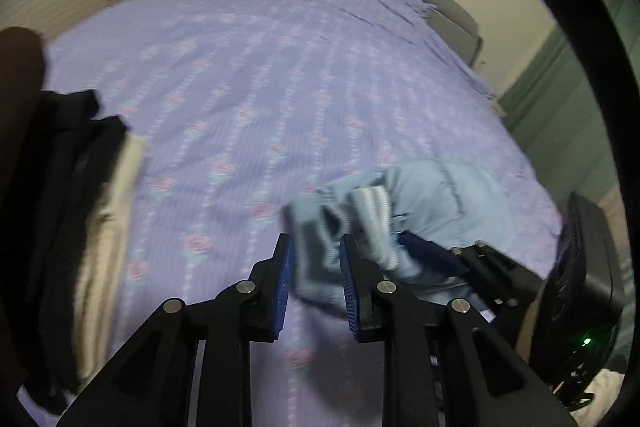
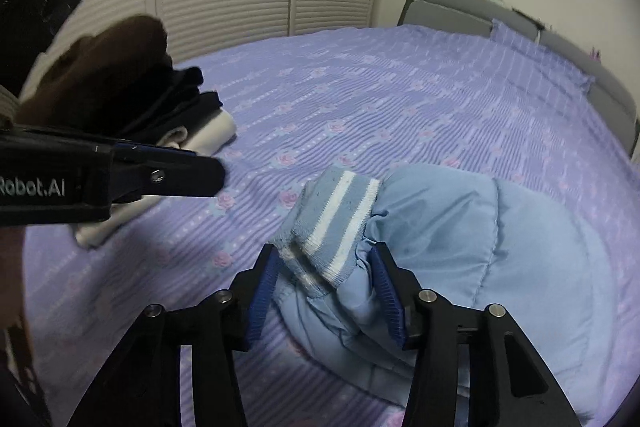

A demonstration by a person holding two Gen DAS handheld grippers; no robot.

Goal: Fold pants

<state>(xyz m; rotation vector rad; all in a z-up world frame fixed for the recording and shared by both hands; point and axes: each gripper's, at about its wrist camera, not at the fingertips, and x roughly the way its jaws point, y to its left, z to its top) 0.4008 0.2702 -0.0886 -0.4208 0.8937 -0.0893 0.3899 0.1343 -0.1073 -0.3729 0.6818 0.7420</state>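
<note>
Lavender bed (image 2: 400, 99) bears bunched blue pants (image 2: 460, 227); right gripper (image 2: 324, 283) part-open astride their cuff (image 2: 332, 211), left gripper (image 1: 314, 283) narrowly open beside it, apparently unclamped, ready to spread.

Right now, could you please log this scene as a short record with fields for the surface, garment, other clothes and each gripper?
surface: bed with lilac floral sheet, grey headboard at far end
garment: light blue padded pants, bunched up, striped ribbed cuff toward the grippers
other clothes: stack of folded clothes, dark pieces over cream ones, left of the pants
left gripper: open, cuff fabric between the fingers
right gripper: open, jaws astride the cuff and padded fabric, not clamped
folding: not started
</note>
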